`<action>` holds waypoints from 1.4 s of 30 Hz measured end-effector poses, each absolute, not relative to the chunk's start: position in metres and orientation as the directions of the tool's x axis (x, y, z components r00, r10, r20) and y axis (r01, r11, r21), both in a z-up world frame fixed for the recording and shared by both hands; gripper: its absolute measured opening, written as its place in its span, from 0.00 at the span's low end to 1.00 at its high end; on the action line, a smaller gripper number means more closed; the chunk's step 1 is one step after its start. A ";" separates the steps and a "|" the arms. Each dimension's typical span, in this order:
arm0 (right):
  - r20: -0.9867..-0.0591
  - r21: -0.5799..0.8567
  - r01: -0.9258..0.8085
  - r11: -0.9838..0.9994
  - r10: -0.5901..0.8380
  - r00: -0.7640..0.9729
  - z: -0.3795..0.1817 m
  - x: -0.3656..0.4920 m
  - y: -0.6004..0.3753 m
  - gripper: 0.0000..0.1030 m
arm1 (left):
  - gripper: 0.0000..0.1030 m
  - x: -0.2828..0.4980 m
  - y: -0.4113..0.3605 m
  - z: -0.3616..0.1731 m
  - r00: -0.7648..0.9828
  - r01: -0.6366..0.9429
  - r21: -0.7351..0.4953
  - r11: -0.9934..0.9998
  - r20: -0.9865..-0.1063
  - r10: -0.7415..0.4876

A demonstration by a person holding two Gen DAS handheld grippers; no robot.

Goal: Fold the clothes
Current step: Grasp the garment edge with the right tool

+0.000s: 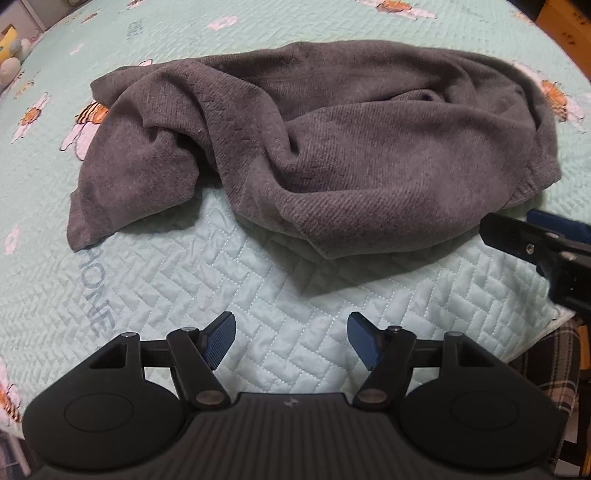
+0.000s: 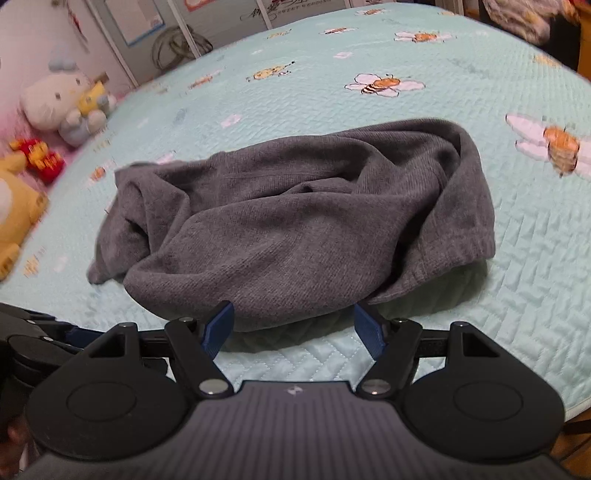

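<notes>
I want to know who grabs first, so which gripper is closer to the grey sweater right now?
Right. The right gripper has its open fingers at the grey sweater's near edge. The left gripper hangs open over bare quilt, short of it.

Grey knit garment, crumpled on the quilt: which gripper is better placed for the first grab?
Right, probably. The right gripper stands open at the crumpled grey knit garment, its near edge between the fingertips. The left gripper is open over bare mint quilted bedspread, short of the cloth.

The quilt (image 1: 155,273) reads "HOME"; the wall poster (image 2: 280,13) perhaps "SWEET".
</notes>
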State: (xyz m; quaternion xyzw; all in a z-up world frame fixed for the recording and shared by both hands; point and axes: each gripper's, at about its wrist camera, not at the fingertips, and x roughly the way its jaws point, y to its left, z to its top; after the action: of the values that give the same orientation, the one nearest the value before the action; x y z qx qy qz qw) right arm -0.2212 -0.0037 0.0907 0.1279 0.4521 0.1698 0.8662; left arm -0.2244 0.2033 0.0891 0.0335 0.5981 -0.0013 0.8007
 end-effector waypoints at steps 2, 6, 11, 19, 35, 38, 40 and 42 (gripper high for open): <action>-0.691 0.469 -0.149 0.870 0.467 0.551 0.083 -0.224 -0.022 0.69 | 0.68 -0.228 0.211 0.094 0.316 0.052 0.001 0.999 -0.949 -0.015; -0.627 0.584 -0.047 0.810 0.488 0.607 0.066 -0.228 -0.061 0.69 | 0.68 -0.234 0.229 0.103 0.383 0.056 -0.078 0.995 -0.919 -0.093; -0.592 0.663 0.092 0.743 0.444 0.673 0.050 -0.225 -0.101 0.69 | 0.68 -0.238 0.247 0.105 0.428 0.024 -0.161 0.987 -0.890 -0.155; -0.557 0.737 0.160 0.657 0.455 0.695 0.029 -0.204 -0.110 0.69 | 0.68 -0.233 0.224 0.101 0.443 0.062 -0.183 0.981 -0.876 -0.192; -0.494 0.617 -0.021 0.787 0.408 0.768 0.024 -0.177 -0.088 0.35 | 0.68 -0.224 0.198 0.084 0.416 0.094 -0.102 0.990 -0.900 -0.132; -0.482 0.592 -0.056 0.804 0.408 0.775 0.020 -0.179 -0.082 0.20 | 0.68 -0.223 0.197 0.085 0.419 0.085 -0.090 0.992 -0.901 -0.118; -0.474 0.577 -0.071 0.813 0.405 0.782 0.020 -0.181 -0.080 0.16 | 0.68 -0.223 0.197 0.086 0.427 0.078 -0.076 0.994 -0.898 -0.103; -0.470 0.562 -0.082 0.823 0.399 0.788 0.019 -0.182 -0.078 0.15 | 0.68 -0.225 0.198 0.087 0.443 0.073 -0.063 0.995 -0.892 -0.089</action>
State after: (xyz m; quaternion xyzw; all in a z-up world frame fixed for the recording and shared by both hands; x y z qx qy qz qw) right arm -0.1820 -0.0782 0.0189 0.2660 0.2978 0.1326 0.9072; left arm -0.2246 0.1978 0.0868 -0.0077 0.5257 -0.0477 0.8493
